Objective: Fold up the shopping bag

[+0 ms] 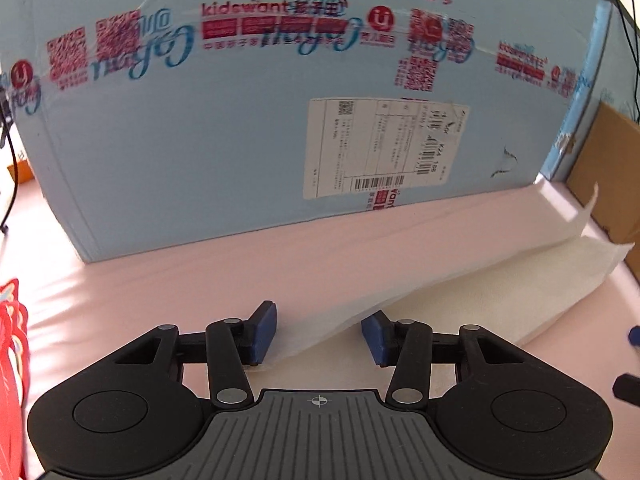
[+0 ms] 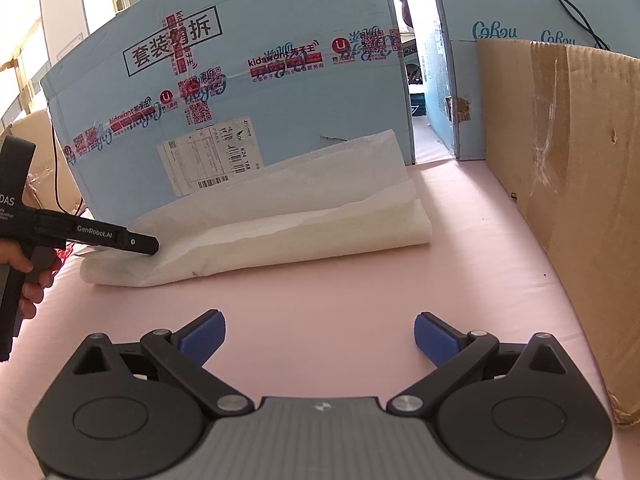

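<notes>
Nearest in our left wrist view, the left gripper [image 1: 318,334] has its blue pads [image 1: 264,334] spread, with the near end of the white bag [image 1: 460,292] lying between them on the pink cloth [image 1: 180,284]. We cannot tell whether either pad touches the bag. From there the bag runs ahead and to the right of the fingers as a long, partly folded strip, its upper layer lifted along the far edge. Left of the fingers, at the frame edge, sits something red [image 1: 12,344] that we cannot identify. Beyond the fingertips stands a blue box [image 1: 240,140] with a white label [image 1: 380,148], and a brown box [image 1: 604,184] shows far right.

In our right wrist view, the right gripper [image 2: 320,338] also has its fingers [image 2: 202,336] spread wide, with only bare pink cloth between them. The bag lies well ahead of these fingers, flat on the cloth, apart from them. To the front left, the left gripper reaches in from the side with its tip on the bag's left end, a hand [image 2: 28,276] on its grip. Behind the bag stands the blue box, and a brown box rises to the right of the fingers.
</notes>
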The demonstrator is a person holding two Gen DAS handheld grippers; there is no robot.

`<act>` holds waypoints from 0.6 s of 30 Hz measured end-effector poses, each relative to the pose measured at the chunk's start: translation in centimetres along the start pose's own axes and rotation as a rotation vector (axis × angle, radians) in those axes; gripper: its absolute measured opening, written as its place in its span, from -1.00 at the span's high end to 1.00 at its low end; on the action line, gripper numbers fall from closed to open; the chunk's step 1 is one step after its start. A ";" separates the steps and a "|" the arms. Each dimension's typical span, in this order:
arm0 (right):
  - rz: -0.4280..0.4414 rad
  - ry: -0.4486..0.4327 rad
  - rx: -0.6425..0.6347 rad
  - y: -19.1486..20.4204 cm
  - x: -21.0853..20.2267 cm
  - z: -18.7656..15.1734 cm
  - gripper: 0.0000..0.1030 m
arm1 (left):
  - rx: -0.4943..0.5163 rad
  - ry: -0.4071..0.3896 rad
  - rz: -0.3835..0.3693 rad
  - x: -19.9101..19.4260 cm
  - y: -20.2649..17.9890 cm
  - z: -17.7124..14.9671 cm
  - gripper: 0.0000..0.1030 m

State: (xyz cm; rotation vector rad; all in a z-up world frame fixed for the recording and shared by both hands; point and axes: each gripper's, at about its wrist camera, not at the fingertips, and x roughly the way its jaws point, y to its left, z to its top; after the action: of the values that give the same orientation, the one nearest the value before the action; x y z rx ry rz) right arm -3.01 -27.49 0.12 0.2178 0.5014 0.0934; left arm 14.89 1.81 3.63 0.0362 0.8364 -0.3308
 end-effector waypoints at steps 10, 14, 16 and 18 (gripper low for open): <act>0.025 0.000 0.030 -0.4 -0.2 0.2 -0.99 | -0.123 0.039 -0.040 -2.1 -0.9 -1.4 0.14; 0.055 0.010 0.058 -0.9 -0.4 0.3 -0.99 | -0.232 0.032 -0.135 -4.0 -1.4 -3.8 0.14; 0.081 0.020 0.074 -1.1 -0.6 0.5 -0.98 | -0.288 0.020 -0.181 -4.9 -2.1 -5.1 0.14; 0.109 0.024 0.095 -1.4 -0.7 0.6 -0.97 | -0.354 -0.001 -0.244 -6.0 -2.4 -7.0 0.14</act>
State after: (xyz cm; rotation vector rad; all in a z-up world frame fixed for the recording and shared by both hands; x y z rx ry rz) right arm -3.31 -29.09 0.66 0.3378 0.5182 0.1784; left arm 5.37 2.29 3.59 -0.3989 0.8902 -0.4072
